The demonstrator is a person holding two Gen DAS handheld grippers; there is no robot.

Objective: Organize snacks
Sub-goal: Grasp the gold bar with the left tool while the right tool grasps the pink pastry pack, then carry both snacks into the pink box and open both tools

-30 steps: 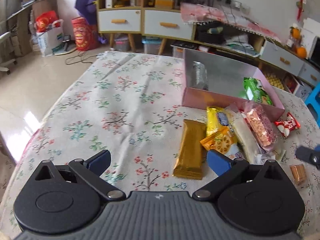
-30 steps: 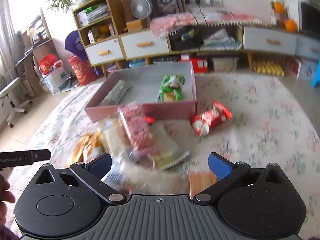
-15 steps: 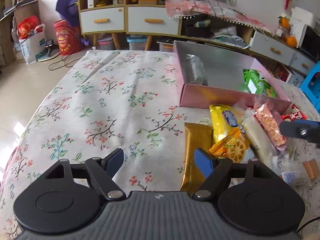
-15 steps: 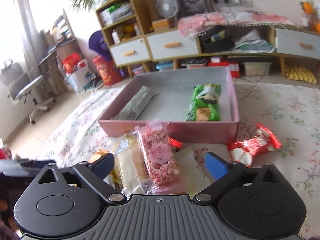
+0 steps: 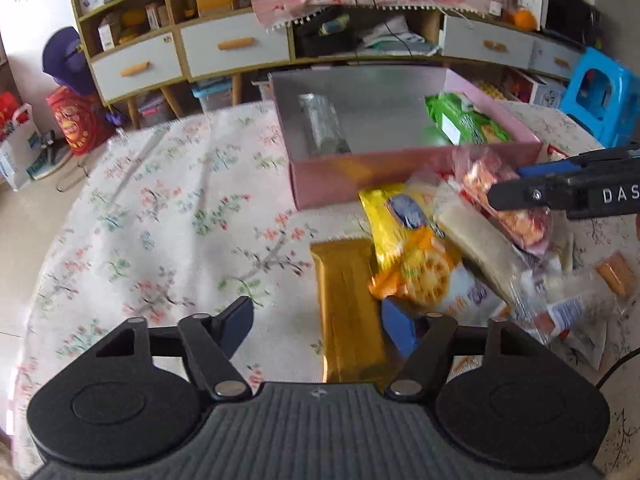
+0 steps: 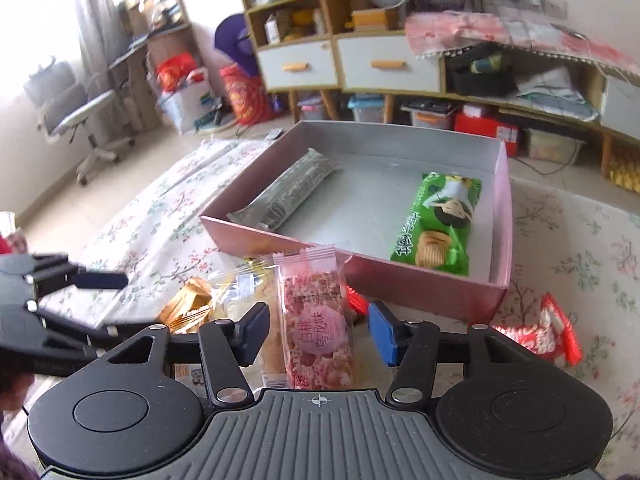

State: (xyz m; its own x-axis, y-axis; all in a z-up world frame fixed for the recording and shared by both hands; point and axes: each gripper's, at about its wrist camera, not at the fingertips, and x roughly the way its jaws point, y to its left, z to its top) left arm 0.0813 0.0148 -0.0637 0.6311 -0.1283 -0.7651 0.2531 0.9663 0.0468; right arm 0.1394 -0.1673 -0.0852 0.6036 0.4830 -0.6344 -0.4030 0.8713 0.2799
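Note:
A pink box (image 6: 420, 280) (image 5: 400, 168) on the floral tablecloth holds a grey-green packet (image 6: 292, 192) and a green biscuit packet (image 6: 440, 228). In front of it lies a pile of snacks: a pink packet (image 6: 316, 320) (image 5: 504, 200), a gold bar (image 5: 348, 304), a yellow packet (image 5: 404, 232) and a pale long packet (image 5: 480, 248). My right gripper (image 6: 318, 330) is open with the pink packet between its jaws. My left gripper (image 5: 320, 324) is open, low over the gold bar's near end.
A red packet (image 6: 544, 332) lies right of the box on the cloth. A small orange snack (image 5: 612, 272) lies at the pile's right. Low cabinets with drawers (image 5: 236, 48) stand behind the table, a blue stool (image 5: 600, 96) at right, an office chair (image 6: 80, 116) at left.
Both grippers moved forward toward the snack pile. The right gripper's jaws narrowed and now straddle the pink packet. The left gripper shifted right over the gold bar.

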